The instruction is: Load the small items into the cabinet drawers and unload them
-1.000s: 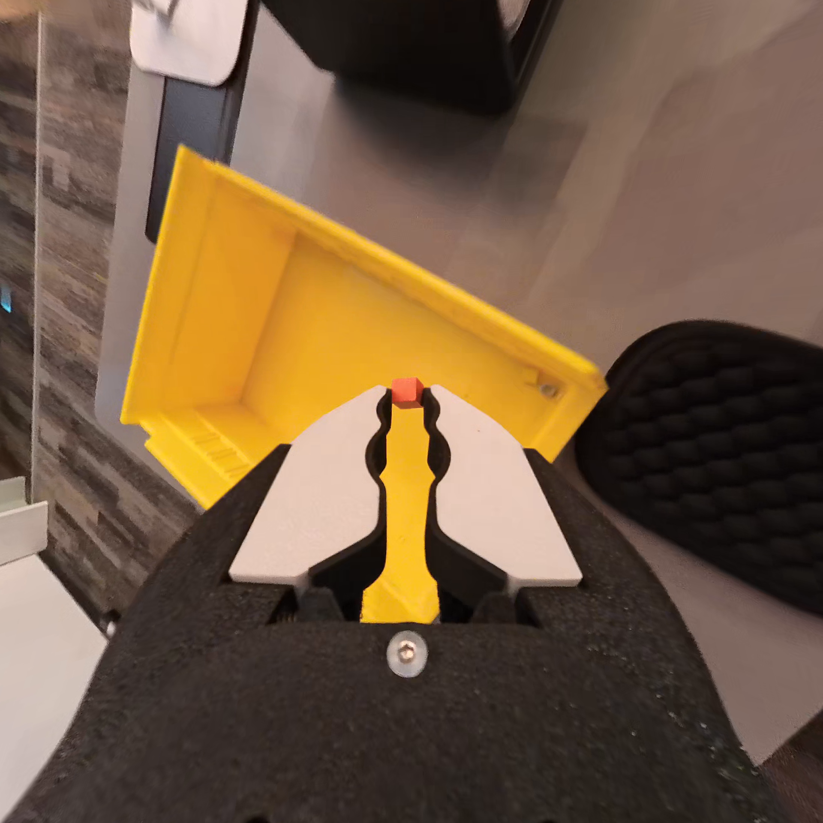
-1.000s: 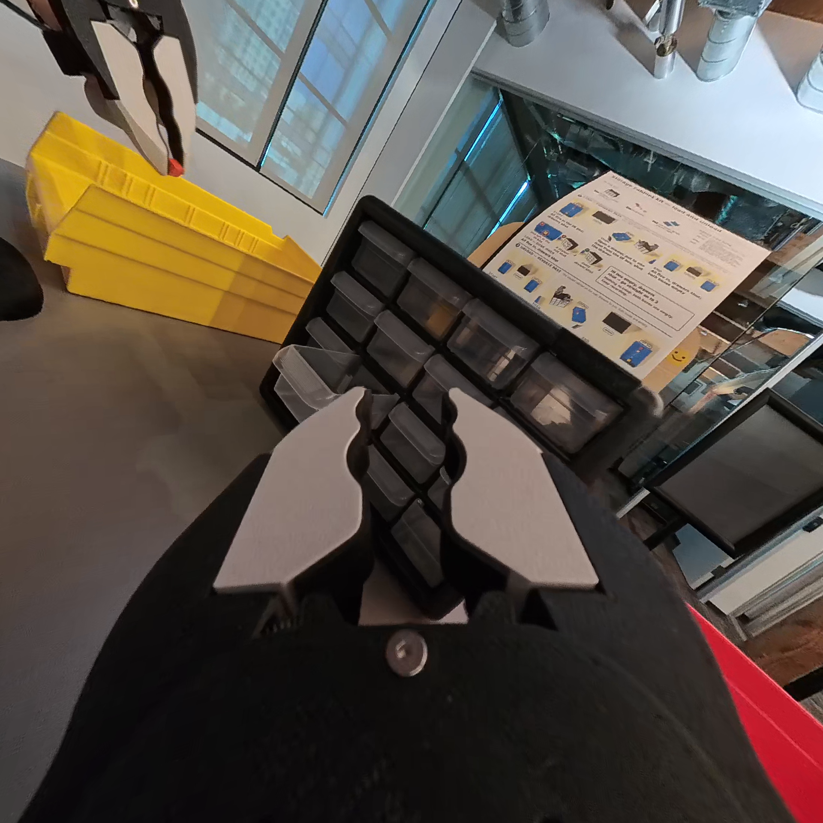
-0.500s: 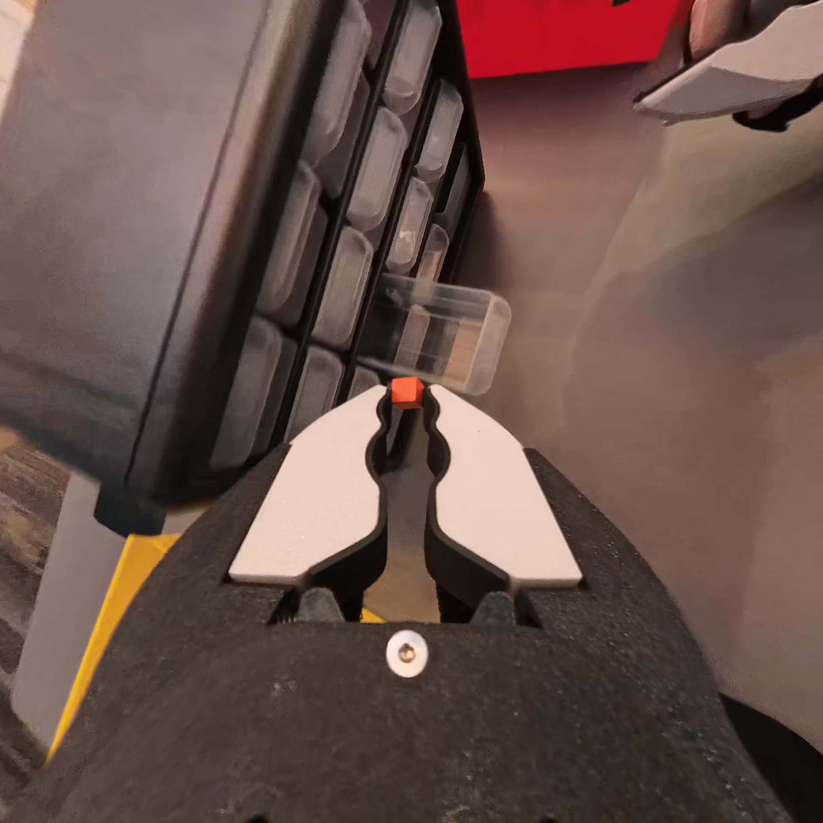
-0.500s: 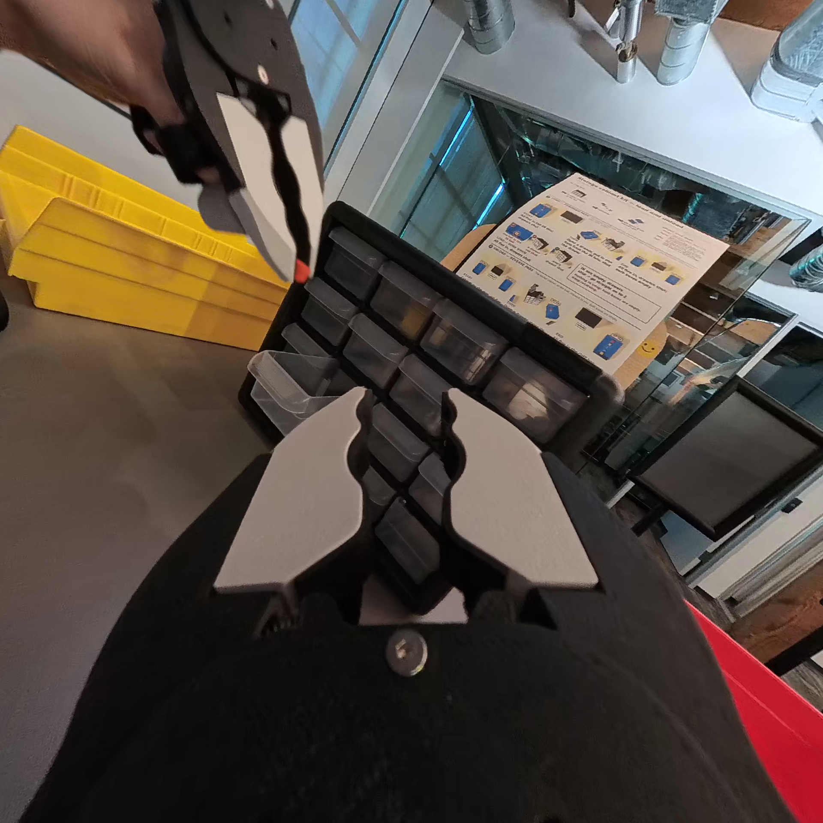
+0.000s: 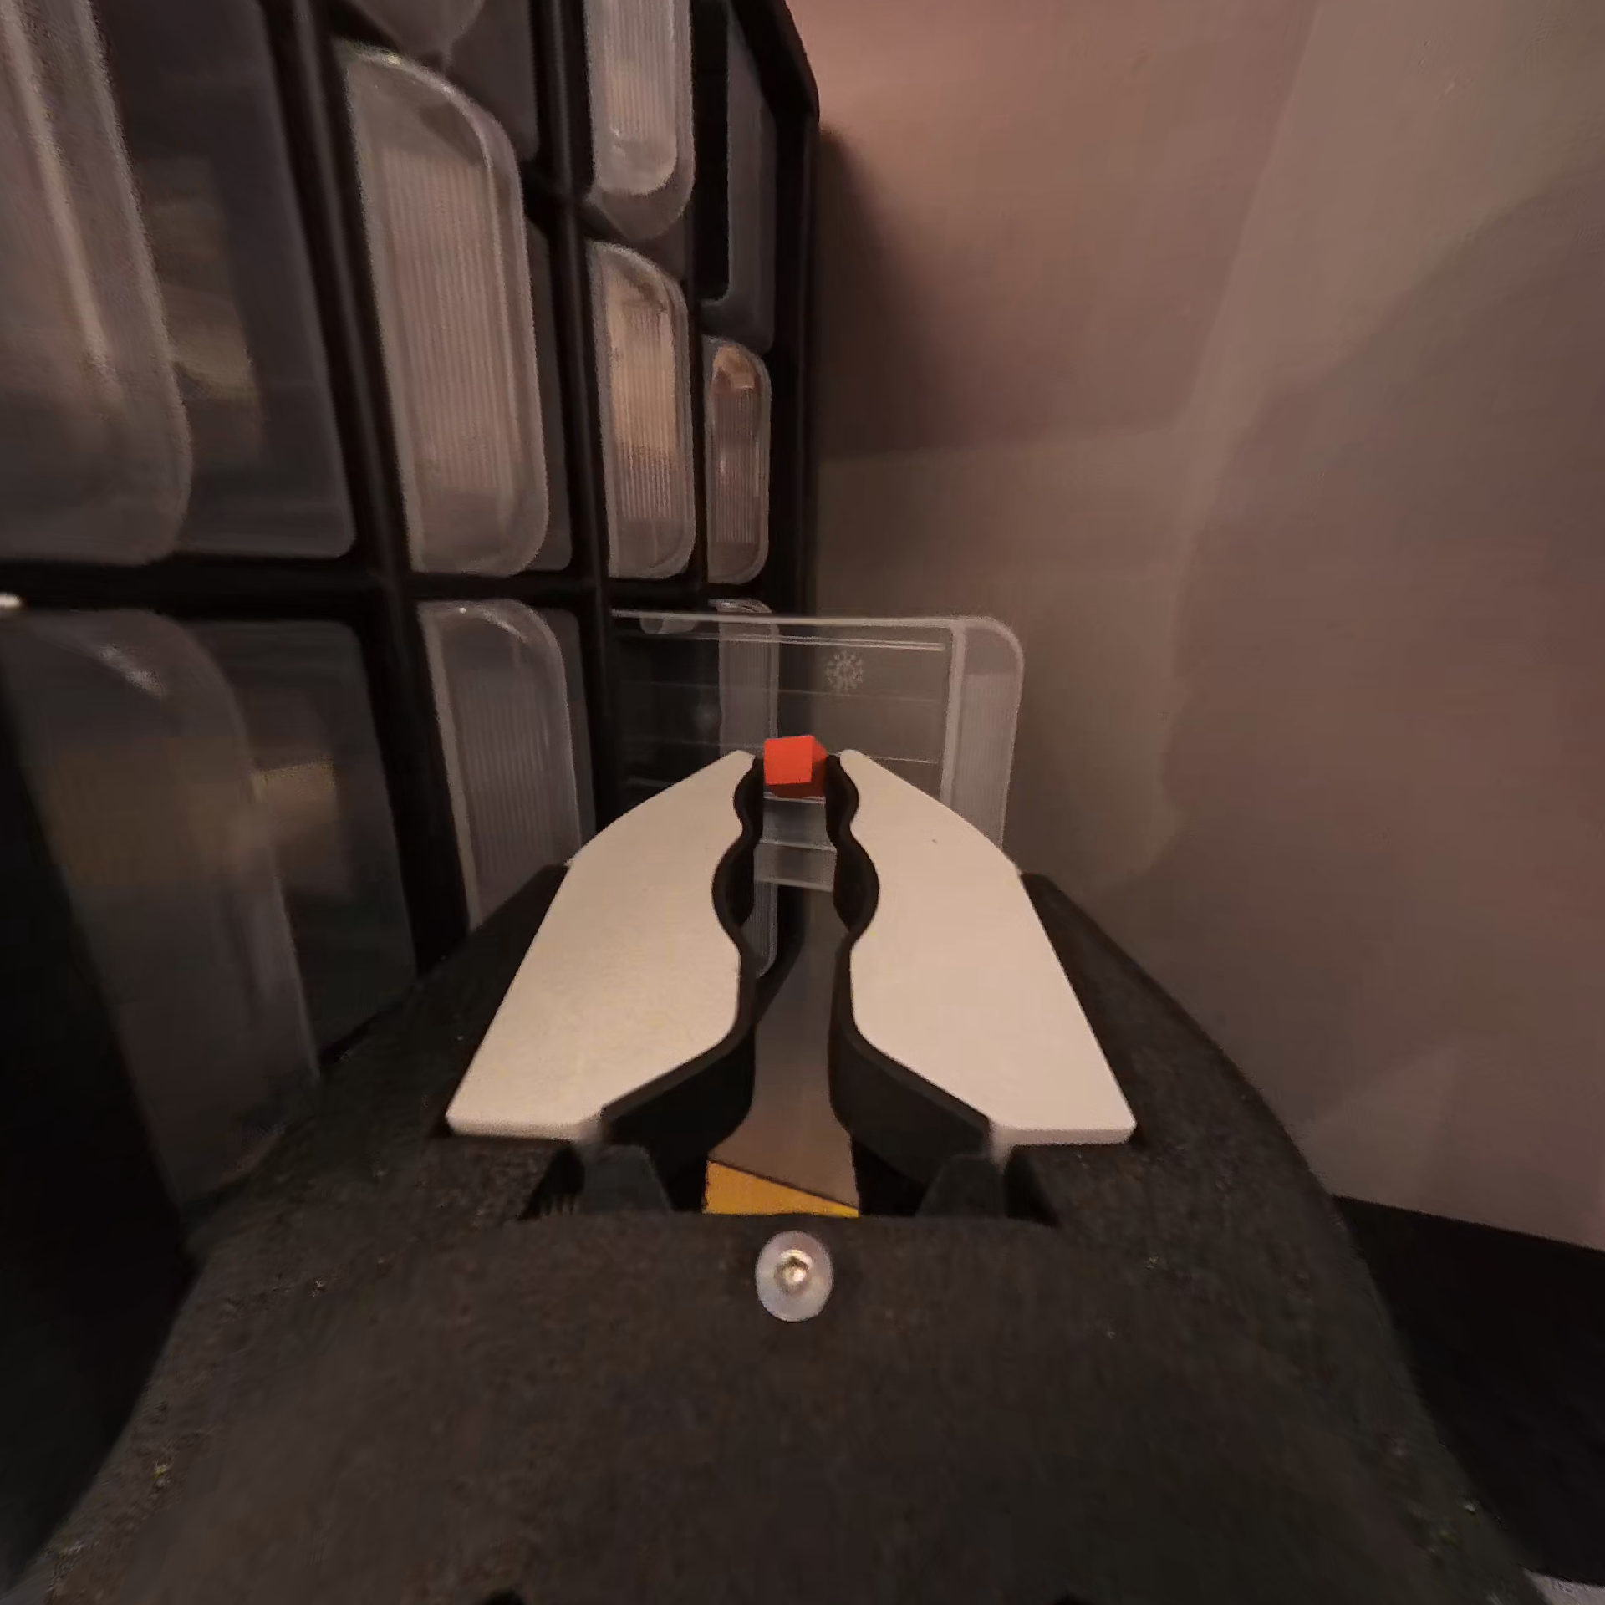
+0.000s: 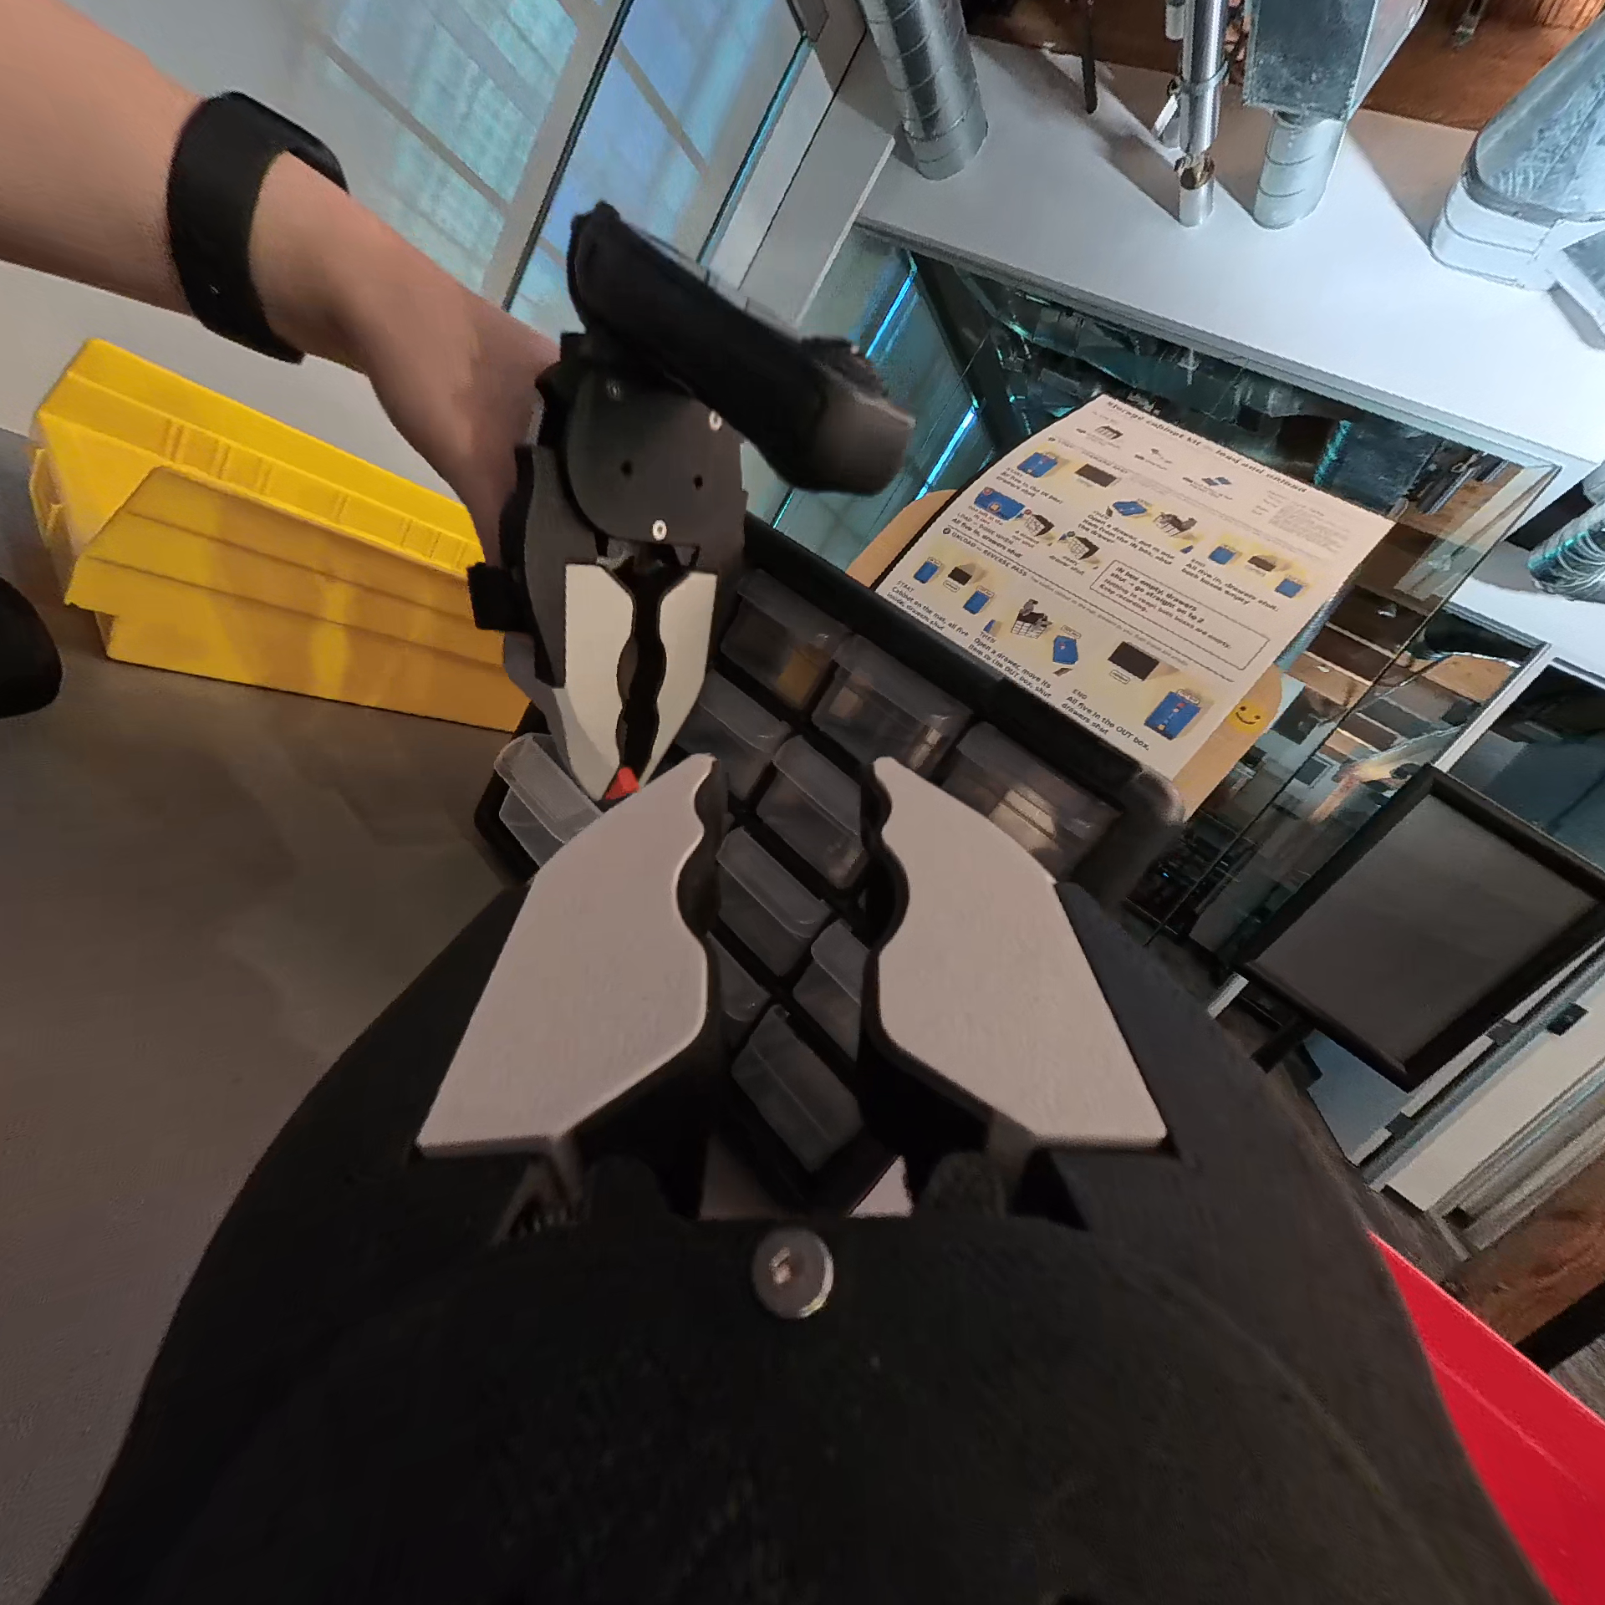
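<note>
The left claw (image 5: 795, 769) is pinched shut on a small orange-red plastic cube (image 5: 792, 764), held at the very fingertips in the middle of the left wrist view. Directly behind the cube stands the one pulled-out clear plastic drawer (image 5: 877, 695), jutting from the lower edge of the black multi-drawer cabinet (image 5: 599, 573) that fills the left of that frame.

This looks like the loading step — the cube is carried to the open drawer but not yet released. The next move calls for getting the tips over the drawer's mouth and parting the fingers; whether they are already over it, I cannot tell.

The right claw (image 6: 795, 782) waits open and empty at centre frame, aimed at the cabinet front. Stacked yellow plastic bins (image 6: 260, 556) lie on the grey table (image 6: 217, 868) at left, a red bin edge (image 6: 1511, 1424) lower right — neither blocks the drop. The neighbouring closed drawers sit close beside the tips.
</note>
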Tool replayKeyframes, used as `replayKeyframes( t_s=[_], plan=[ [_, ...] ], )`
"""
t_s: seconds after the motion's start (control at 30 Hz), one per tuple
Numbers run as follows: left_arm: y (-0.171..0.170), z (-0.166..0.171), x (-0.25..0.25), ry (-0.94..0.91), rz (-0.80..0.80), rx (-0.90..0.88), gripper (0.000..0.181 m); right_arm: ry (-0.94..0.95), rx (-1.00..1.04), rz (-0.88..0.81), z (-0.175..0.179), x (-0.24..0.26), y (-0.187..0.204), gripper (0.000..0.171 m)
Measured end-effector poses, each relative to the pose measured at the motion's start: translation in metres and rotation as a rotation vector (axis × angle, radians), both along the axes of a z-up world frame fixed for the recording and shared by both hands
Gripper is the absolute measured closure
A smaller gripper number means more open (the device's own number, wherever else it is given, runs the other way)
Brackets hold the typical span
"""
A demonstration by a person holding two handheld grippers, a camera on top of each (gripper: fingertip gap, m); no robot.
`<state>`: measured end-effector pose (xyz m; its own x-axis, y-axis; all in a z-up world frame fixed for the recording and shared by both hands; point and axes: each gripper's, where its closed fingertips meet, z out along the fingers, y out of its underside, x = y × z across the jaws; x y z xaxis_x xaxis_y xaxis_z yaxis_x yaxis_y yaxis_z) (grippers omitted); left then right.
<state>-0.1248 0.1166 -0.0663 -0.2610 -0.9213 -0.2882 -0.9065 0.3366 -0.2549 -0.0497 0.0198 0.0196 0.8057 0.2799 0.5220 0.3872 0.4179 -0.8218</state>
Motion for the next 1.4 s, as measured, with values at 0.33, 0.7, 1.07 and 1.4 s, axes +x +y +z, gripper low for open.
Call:
replayKeyframes(
  t_s=[0.33,0.7,1.07,1.4],
  plan=[
    [-0.004,-0.007,0.003,0.083,-0.073,-0.028,0.168,0.005,0.01,-0.004,0.003,0.002,-0.002,0.141],
    [-0.009,-0.004,0.006,0.059,-0.055,-0.083,0.166,0.001,0.007,-0.008,0.003,0.003,-0.001,0.141],
    [-0.011,0.061,0.0,-0.232,0.057,-0.05,0.164,-0.033,-0.047,0.015,-0.01,-0.008,0.003,0.141],
    [0.013,0.193,-0.058,-0.788,0.355,0.102,0.165,-0.117,-0.315,0.004,-0.078,-0.055,0.035,0.146]
  ],
)
